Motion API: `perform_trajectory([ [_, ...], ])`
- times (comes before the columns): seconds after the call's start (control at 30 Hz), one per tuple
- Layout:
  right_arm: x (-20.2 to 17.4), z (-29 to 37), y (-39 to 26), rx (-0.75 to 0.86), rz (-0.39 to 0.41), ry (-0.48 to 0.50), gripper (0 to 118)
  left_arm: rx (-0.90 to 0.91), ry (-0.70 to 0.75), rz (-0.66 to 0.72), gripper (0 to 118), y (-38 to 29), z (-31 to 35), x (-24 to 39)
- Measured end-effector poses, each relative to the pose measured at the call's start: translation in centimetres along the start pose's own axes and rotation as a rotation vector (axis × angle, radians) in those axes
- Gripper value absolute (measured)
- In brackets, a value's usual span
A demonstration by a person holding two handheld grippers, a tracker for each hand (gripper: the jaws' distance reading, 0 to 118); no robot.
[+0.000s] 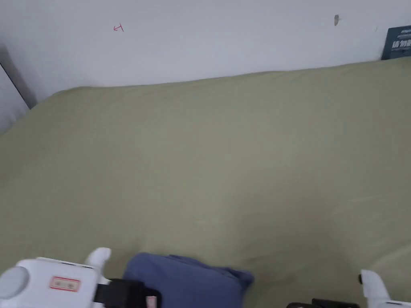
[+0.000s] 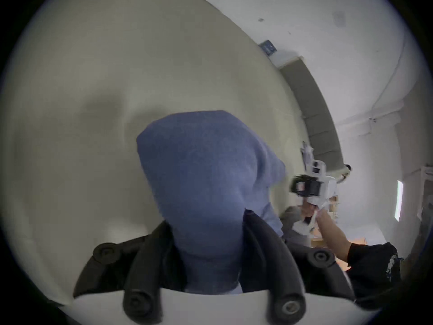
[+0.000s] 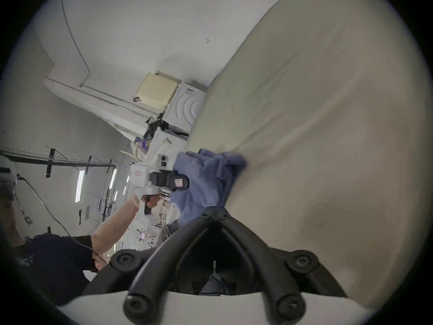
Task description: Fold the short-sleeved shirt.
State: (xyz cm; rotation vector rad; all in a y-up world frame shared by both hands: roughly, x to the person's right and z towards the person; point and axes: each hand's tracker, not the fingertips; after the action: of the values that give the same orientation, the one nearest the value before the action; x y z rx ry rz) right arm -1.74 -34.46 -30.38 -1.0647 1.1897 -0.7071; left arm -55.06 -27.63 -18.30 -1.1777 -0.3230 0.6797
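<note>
A blue short-sleeved shirt (image 1: 188,280) hangs bunched over the near edge of the olive-green bed (image 1: 224,152). In the left gripper view the shirt (image 2: 206,166) runs up from between the two black jaws, and my left gripper (image 2: 206,220) is shut on it. The left gripper (image 1: 132,294) sits at the bottom left of the head view, against the cloth. My right gripper (image 3: 215,210) has its jaws pressed together at the tips with nothing seen between them. It is just right of the shirt (image 3: 206,177) and a little apart from it, low at the head view's edge (image 1: 321,302).
The bed sheet stretches wide and flat to a white wall (image 1: 224,44). A dark blue box (image 1: 397,42) stands at the far right corner against the wall. A hand and bare forearm (image 2: 332,234) hold the right gripper, with a dark sleeve behind.
</note>
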Motion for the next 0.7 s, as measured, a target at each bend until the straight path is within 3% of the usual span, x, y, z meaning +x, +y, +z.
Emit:
perform_trajectory([
  [0.2, -3.2, -1.7, -0.3, 0.014, 0.04, 0.038, 1, -0.011, 0.271, 0.101, 26, 1.9, 12.2, -9.6],
  [0.33, -5.1, -2.6, -0.8, -0.003, 0.077, 0.028, 1, -0.043, 0.39, 0.151, 26, 1.7, 16.0, -14.5],
  [0.47, -7.2, -2.7, -0.7, -0.006, 0.108, 0.04, 1, -0.041, 0.355, 0.211, 26, 0.9, 18.2, -17.8],
  [0.5, -7.6, -2.5, -0.5, -0.007, 0.115, 0.046, 1, -0.025, 0.335, 0.226, 37, 0.6, 18.3, -18.4],
  [0.53, -7.9, -2.4, -0.4, 0.0, 0.119, 0.048, 1, 0.005, 0.325, 0.253, 64, 0.2, 18.2, -18.7],
  [0.57, -8.2, -2.3, -0.3, 0.003, 0.124, 0.05, 1, 0.027, 0.33, 0.259, 85, -1.3, 17.7, -17.5],
  [0.6, -8.5, -2.2, -0.4, 0.007, 0.126, 0.045, 1, 0.043, 0.375, 0.271, 93, -1.8, 17.4, -17.4],
  [0.7, -9.8, -1.3, -0.3, 0.016, 0.154, 0.016, 1, 0.186, 0.27, 0.301, 95, -3.6, 19.0, -16.6],
])
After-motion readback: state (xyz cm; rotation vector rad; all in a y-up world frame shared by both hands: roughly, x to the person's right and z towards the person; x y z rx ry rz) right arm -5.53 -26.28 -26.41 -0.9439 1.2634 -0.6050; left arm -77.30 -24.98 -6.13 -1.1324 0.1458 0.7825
